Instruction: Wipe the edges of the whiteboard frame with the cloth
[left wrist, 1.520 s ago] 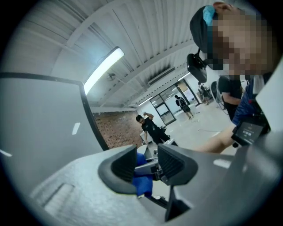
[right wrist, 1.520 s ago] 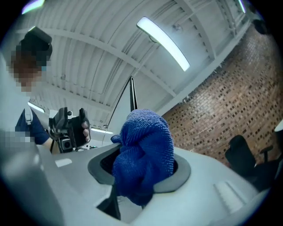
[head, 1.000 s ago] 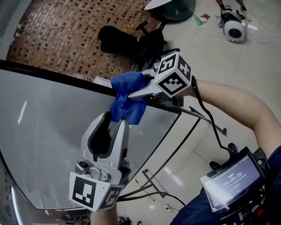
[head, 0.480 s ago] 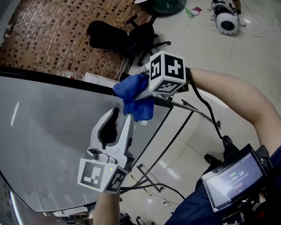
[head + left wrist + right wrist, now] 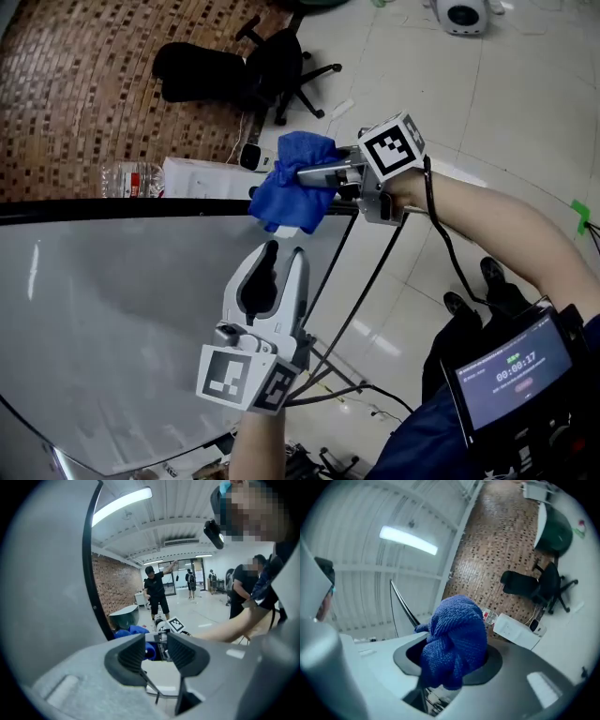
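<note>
Grey plastic is filling the near foreground, where the left hand-held gripper [image 5: 281, 255] is hanging in front of the whiteboard [image 5: 112, 319], its jaws drawn together with nothing between them, as the left gripper view is showing [image 5: 157, 649]. It is pointing up toward the board's upper right corner. Just beyond its tips, the right hand-held gripper [image 5: 314, 175] is reaching in from the right and pinching a bunched blue cloth [image 5: 291, 183]; in the right gripper view the cloth [image 5: 457, 639] is bulging out between the jaws and filling the gap. The cloth is sitting at the corner of the black frame [image 5: 141, 208], hanging over the top edge where that edge is meeting the right side, though whether it is pressing on the frame cannot be told. To the right, a person's forearm [image 5: 506, 225] is stretching toward that gripper, with a lit screen [image 5: 511, 370] sitting below it. Behind the board, a white box [image 5: 202, 178] and a plastic bottle [image 5: 127, 175] are lying on the floor just past the frame. Farther back, a black office chair [image 5: 272, 66] is standing where the brick-patterned flooring [image 5: 84, 94] is meeting pale tiles [image 5: 487, 103].
</note>
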Motion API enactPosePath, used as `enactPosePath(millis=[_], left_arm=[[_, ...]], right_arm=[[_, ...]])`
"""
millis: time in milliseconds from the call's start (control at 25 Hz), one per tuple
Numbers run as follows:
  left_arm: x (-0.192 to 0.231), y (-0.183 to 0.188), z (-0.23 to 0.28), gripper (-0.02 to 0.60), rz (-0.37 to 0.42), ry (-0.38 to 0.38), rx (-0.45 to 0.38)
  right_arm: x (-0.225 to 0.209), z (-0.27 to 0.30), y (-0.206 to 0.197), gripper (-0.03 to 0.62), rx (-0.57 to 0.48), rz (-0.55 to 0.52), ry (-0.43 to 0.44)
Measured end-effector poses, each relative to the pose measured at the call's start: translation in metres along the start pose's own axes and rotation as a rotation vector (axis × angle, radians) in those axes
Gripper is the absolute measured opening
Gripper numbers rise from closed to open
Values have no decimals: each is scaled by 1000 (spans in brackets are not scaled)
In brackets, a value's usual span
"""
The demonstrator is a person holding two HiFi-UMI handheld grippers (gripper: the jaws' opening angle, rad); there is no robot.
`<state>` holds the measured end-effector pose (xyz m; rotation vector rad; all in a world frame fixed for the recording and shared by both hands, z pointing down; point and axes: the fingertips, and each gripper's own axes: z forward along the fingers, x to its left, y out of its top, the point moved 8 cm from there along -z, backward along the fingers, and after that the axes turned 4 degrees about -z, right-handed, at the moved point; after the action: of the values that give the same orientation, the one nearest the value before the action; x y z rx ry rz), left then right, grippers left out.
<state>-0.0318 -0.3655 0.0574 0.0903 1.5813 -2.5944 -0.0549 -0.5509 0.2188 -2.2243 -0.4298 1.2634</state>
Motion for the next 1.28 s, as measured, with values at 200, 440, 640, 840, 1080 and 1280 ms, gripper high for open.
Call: enactPosePath(millis=[200,440,640,840,1080,1280], left_arm=[[10,-18,21,149,1,-89,10],[-34,-70,57,149,-19,-163,35],[-29,-98,54,149,12,-267,48],[-44,-147,69,149,-3,-312,100],[-42,-171,86,149,20,-308,164],[-46,-196,107,149,-20,-239,164]], right_arm=[[10,6,-5,172,-130,54,-24],[-22,-50,-54,167,-157,72,-136],[-26,-45,-55,166,-129,-26,-262],[-38,-55,-64,165,-65,-67,-321],[-58,-63,-74,166,18,-172,-417],[-77,-88,-96,166,-140,-44,-372]])
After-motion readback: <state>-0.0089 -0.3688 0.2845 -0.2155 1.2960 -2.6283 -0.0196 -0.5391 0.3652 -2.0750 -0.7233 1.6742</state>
